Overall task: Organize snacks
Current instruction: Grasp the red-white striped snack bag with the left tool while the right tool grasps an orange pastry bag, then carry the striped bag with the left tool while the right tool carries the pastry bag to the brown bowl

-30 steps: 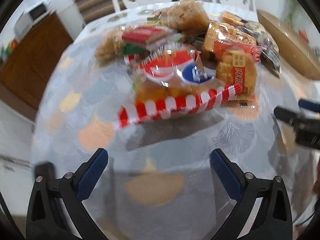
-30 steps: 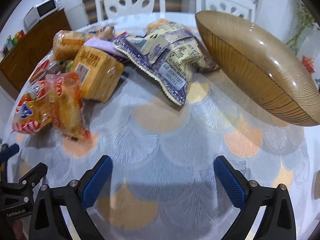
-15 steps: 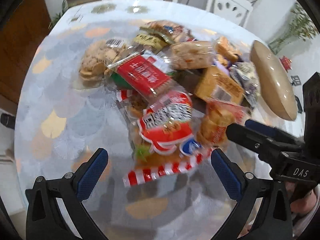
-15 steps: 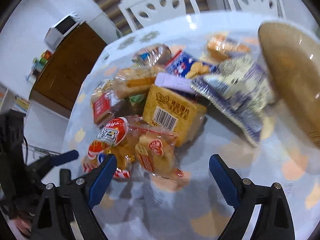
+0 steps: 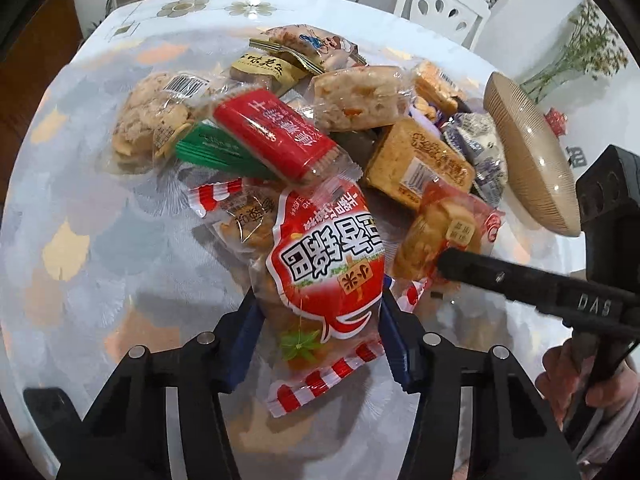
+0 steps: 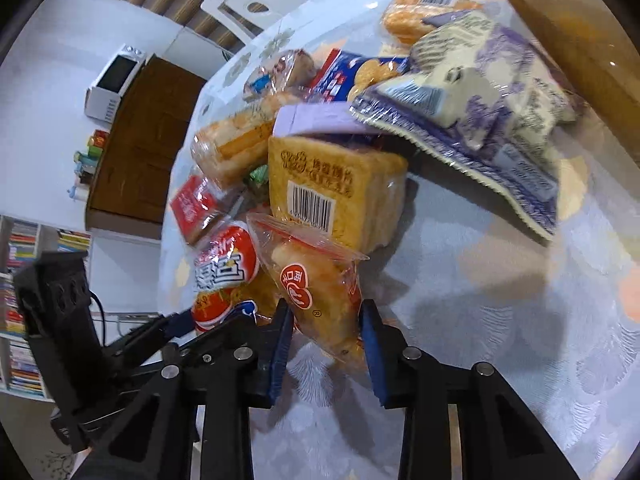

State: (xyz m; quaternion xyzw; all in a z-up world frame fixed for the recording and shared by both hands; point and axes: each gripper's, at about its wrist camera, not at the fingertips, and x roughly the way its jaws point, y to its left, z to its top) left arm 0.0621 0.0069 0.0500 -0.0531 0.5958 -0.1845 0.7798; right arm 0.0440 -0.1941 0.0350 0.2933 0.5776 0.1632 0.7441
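A pile of wrapped snacks lies on the round table (image 5: pixel 80 216). My left gripper (image 5: pixel 320 332) is closing, and its blue pads press both sides of a red-and-white striped snack bag (image 5: pixel 324 264) at the pile's near edge. My right gripper (image 6: pixel 326 340) is closing too, with a clear bread pack bearing a red logo (image 6: pixel 316 292) squeezed between its pads. In the left wrist view that bread pack (image 5: pixel 444 220) sits just right of the red bag, with the right gripper's fingertip (image 5: pixel 452 260) against it. The left gripper's fingers (image 6: pixel 176 322) show at lower left in the right wrist view.
An oval wooden bowl (image 5: pixel 532 156) stands at the table's right, behind the pile. The pile holds a yellow toast pack (image 6: pixel 332 192), a purple bag (image 6: pixel 480 120), a red biscuit pack (image 5: pixel 272 136) and several more. White chairs (image 5: pixel 440 4) stand beyond; a brown cabinet (image 6: pixel 140 148) is off to the left.
Both grippers came in from the bare cloth to the pile's near edge and tipped downward. Their jaws went from wide apart to closed on the red bag and the bread pack.
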